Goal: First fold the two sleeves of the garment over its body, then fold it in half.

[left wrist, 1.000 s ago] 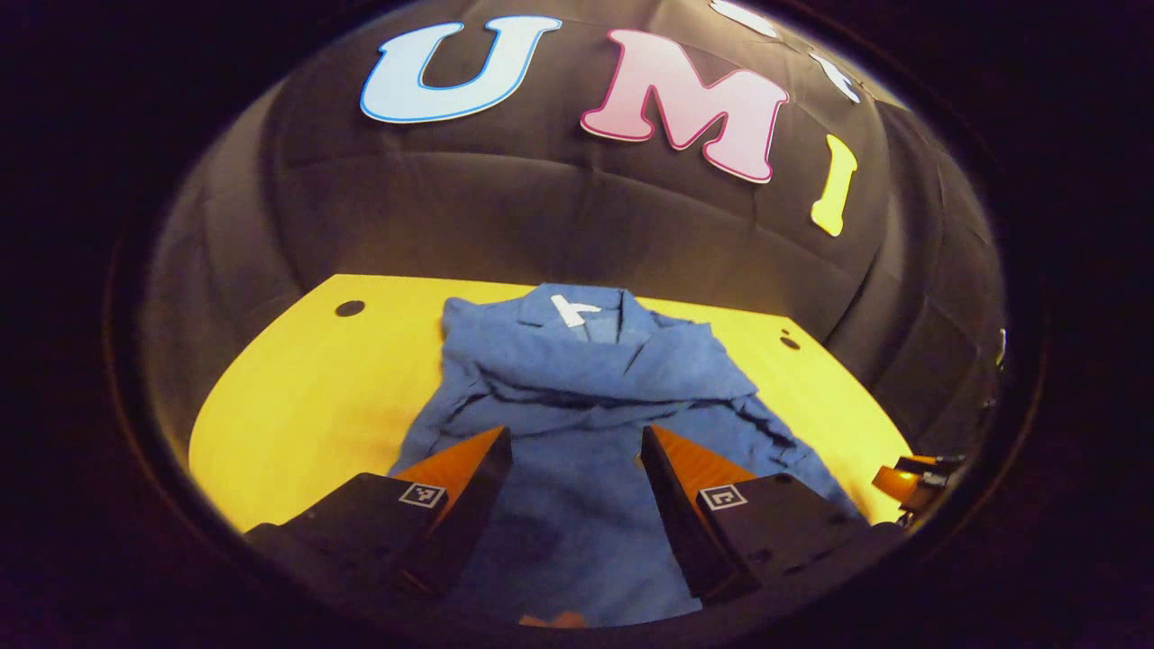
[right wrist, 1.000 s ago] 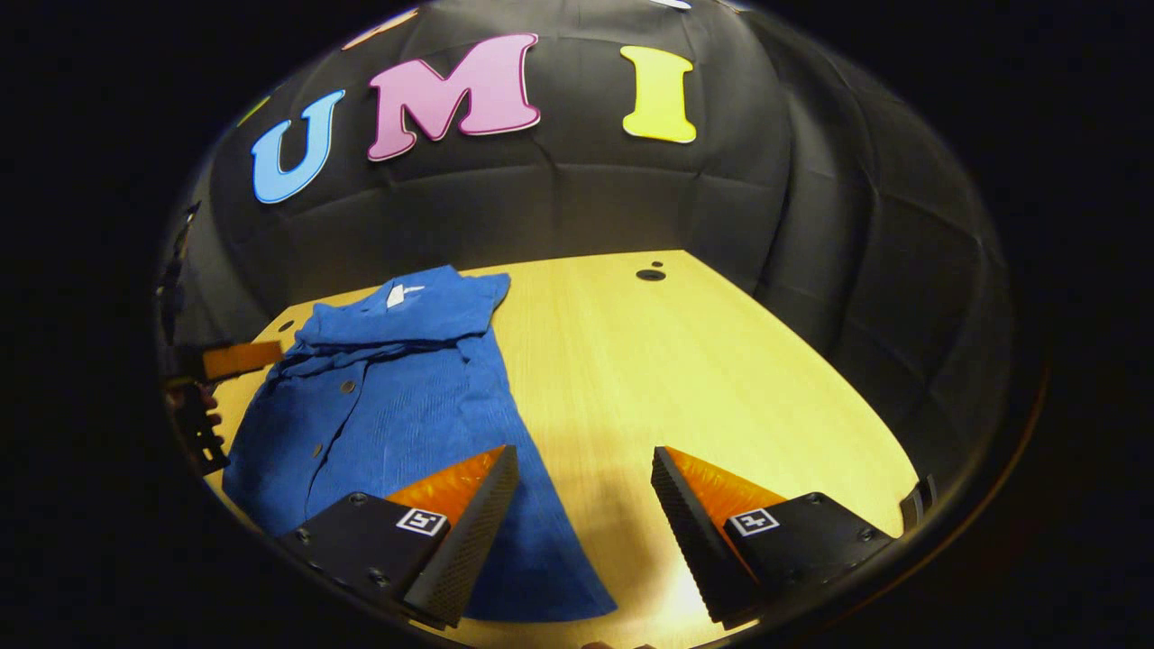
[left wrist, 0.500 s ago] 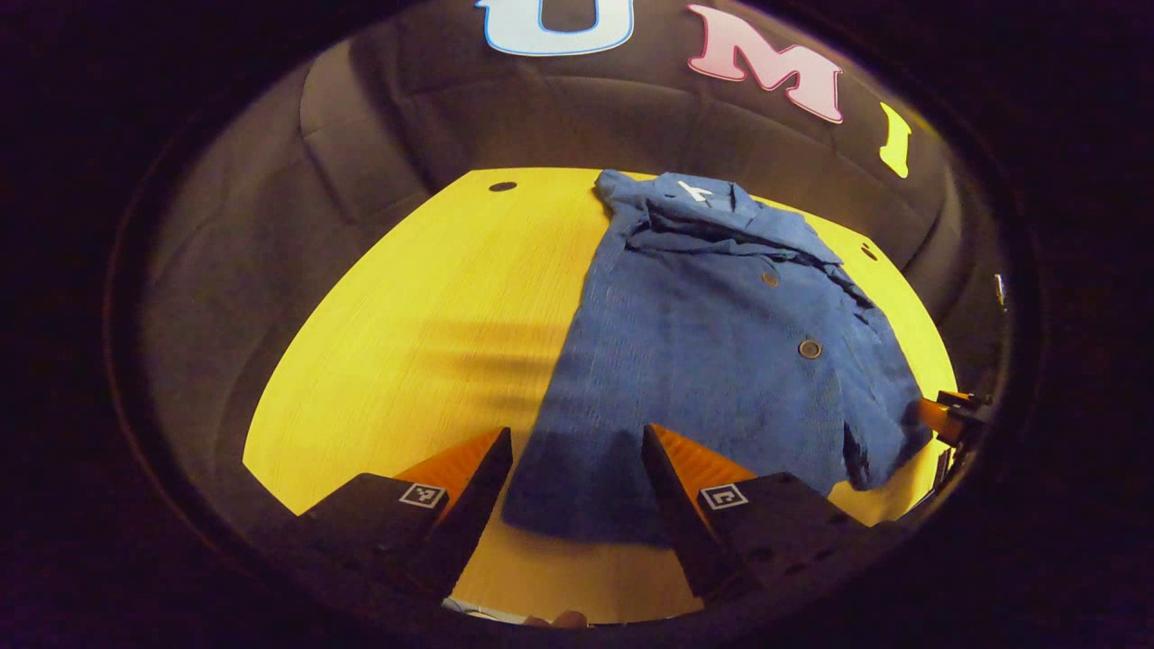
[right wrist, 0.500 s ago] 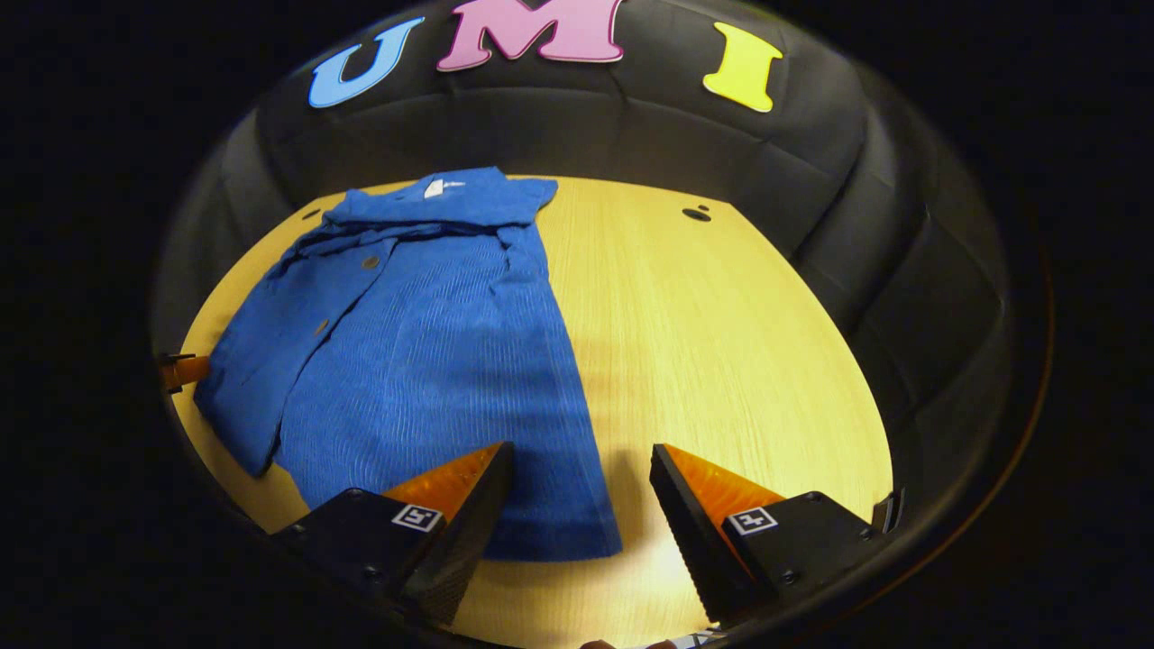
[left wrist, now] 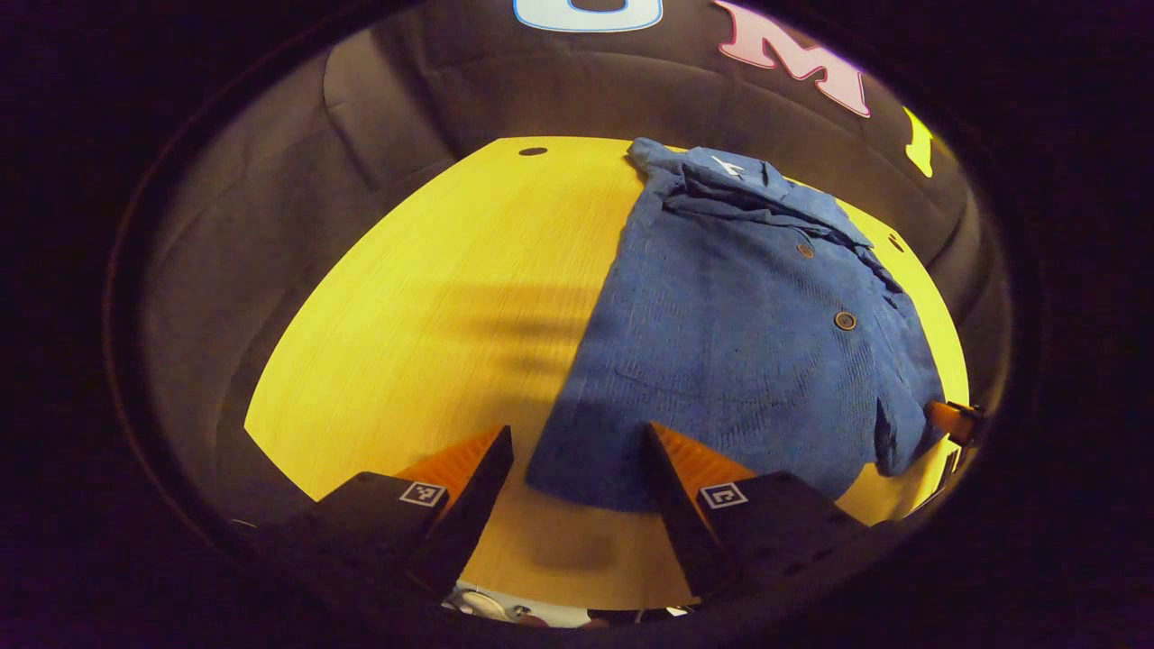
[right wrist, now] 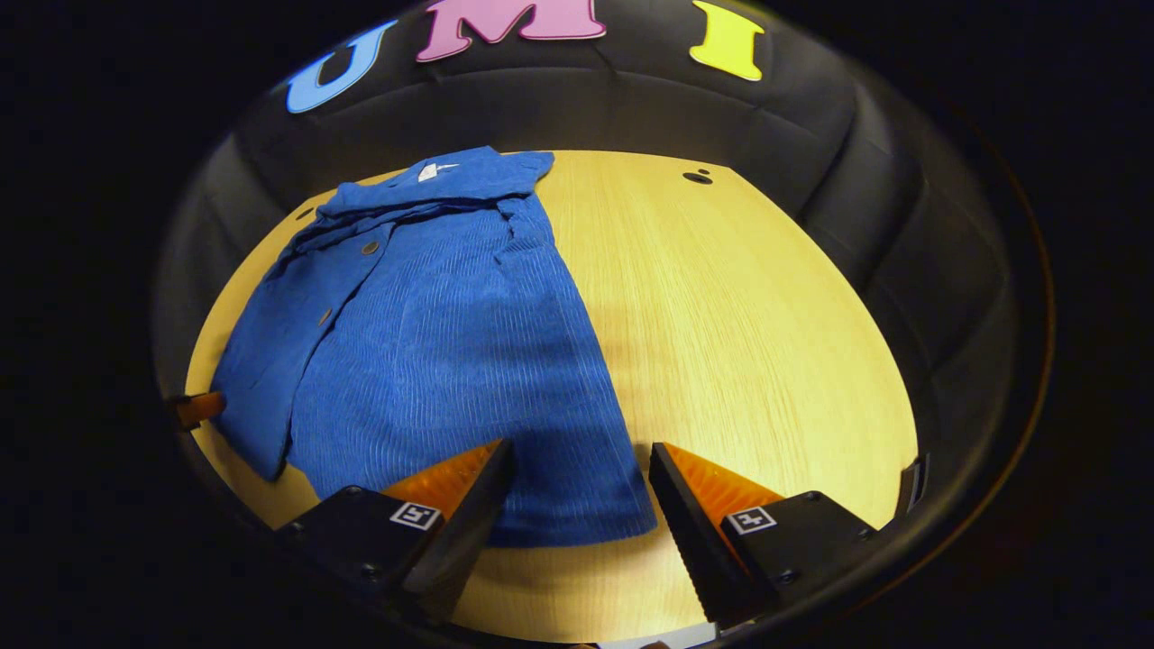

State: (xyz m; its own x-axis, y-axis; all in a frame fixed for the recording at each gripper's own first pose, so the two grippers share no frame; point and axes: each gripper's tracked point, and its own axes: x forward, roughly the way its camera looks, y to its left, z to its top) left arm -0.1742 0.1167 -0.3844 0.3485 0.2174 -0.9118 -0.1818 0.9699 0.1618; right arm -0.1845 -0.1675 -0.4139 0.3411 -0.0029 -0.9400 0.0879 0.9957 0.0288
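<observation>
blue shirt (right wrist: 433,342) flat on table (right wrist: 739,342), both jaws apart

The garment (right wrist: 433,342) is a matt blue cloth with a fine ribbed, corduroy-like weave. Its buttons (left wrist: 845,320) look smooth and slightly glossy. Under the garment, the table (right wrist: 739,333) is pale wood with a fine straight grain and a smooth, low-sheen finish.

Bare table (right wrist: 748,324) lies wide on both flanks of the flat blue garment (right wrist: 433,333) and in a narrow strip along its near hem, while the black cloth wall (right wrist: 811,153) closes in just beyond the table's edge.
</observation>
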